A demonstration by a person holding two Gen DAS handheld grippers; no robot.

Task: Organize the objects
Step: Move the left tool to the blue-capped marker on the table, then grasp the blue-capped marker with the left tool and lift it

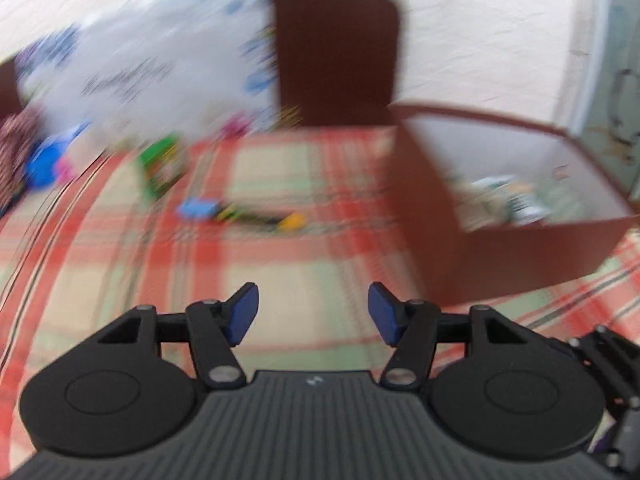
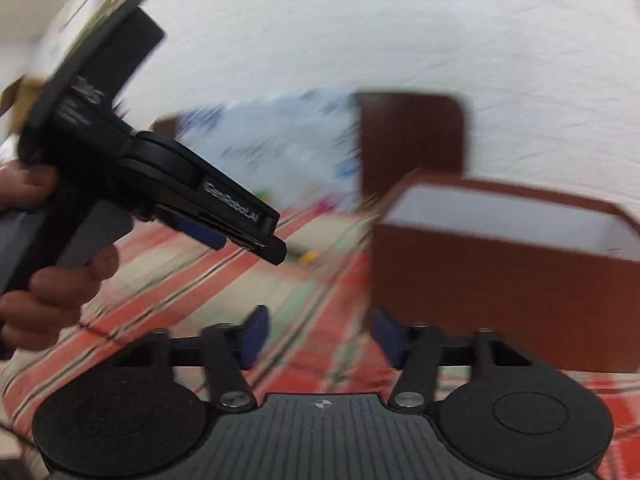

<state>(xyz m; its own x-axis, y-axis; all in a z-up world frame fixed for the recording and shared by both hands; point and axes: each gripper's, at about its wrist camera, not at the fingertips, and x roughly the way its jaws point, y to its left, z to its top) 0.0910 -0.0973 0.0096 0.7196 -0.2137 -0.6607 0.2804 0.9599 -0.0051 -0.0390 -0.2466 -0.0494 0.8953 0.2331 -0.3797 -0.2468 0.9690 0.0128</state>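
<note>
Both my tongs empty: left tongs (image 1: 312,314) apart, right tongs (image 2: 318,336) apart; brown box (image 1: 500,248) at bed's (image 1: 280,272) right edge.

My left tool (image 1: 312,314): black linkage arms, blue pads (image 1: 242,312), silver screws, ribbed grey housing, two round black discs. My right tool (image 2: 318,338): same build, small cross mark on housing. White lettering along left tool's side in right view.
</note>
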